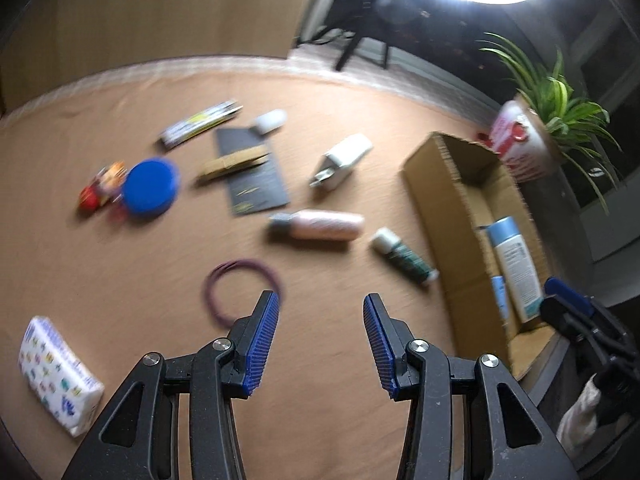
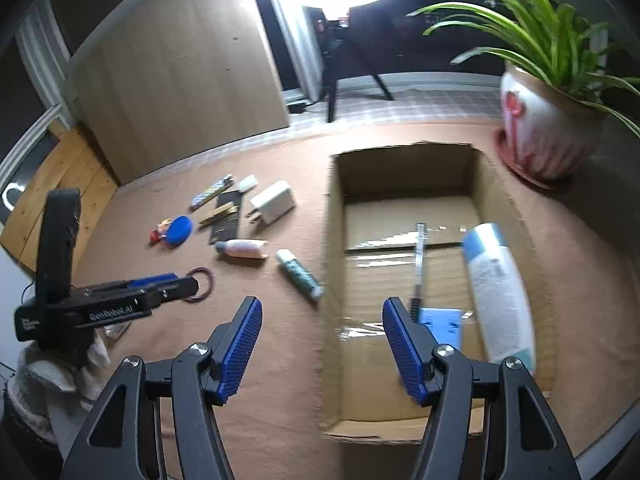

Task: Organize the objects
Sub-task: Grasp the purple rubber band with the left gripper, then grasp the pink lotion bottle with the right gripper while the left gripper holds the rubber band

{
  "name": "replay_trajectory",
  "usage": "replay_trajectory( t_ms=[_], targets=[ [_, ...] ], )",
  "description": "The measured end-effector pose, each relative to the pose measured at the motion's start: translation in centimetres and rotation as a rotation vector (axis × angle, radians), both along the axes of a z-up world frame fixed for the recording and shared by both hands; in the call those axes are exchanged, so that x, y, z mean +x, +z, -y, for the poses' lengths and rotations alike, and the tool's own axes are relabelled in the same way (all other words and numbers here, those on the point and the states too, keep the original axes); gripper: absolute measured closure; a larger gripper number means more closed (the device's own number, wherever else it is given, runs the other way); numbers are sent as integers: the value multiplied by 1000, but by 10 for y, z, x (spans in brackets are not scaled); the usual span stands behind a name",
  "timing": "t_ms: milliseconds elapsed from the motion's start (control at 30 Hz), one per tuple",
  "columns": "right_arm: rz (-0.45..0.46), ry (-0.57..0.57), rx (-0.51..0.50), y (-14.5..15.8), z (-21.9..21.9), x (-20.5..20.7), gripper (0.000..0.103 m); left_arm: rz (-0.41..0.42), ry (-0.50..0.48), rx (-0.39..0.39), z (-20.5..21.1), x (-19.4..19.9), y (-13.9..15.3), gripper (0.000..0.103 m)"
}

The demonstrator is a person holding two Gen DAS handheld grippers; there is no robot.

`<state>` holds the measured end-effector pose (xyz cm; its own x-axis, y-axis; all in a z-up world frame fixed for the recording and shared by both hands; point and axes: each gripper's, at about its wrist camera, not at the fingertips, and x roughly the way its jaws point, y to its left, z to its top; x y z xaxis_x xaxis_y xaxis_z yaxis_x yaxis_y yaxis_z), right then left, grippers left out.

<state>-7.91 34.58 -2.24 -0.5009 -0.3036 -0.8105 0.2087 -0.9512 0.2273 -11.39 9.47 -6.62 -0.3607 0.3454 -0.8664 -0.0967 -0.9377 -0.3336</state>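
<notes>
Left gripper (image 1: 320,312) and right gripper (image 2: 322,318): ribbed blue pads parted, empty; corrugated cardboard box (image 2: 334,240) holds a smooth bottle (image 2: 500,296).

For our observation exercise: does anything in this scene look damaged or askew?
The cardboard box has a ragged, torn top edge along its far wall. Otherwise nothing is spilled or broken.

Left tool (image 1: 320,312) and right tool (image 2: 322,318): jaws apart, empty, angled down.

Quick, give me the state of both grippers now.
Left gripper: jaws open, nothing between them.
Right gripper: jaws open, holding nothing, over the cardboard box edge.
</notes>
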Motion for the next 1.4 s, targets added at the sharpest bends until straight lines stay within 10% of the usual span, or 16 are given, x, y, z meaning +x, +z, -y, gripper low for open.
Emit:
replay_trajectory(
  t_ms=[633,1033,1400],
  targets=[
    [77,175,52,-28,91,-62,44,34,21,-97,41,-12,-33,63],
    [149,205,83,-56,125,-103,44,0,-34,-203,25,-19,-42,98],
    [224,290,126,-84,147,-115,44,0,-19,-200,39,-8,-42,99]
  ],
)
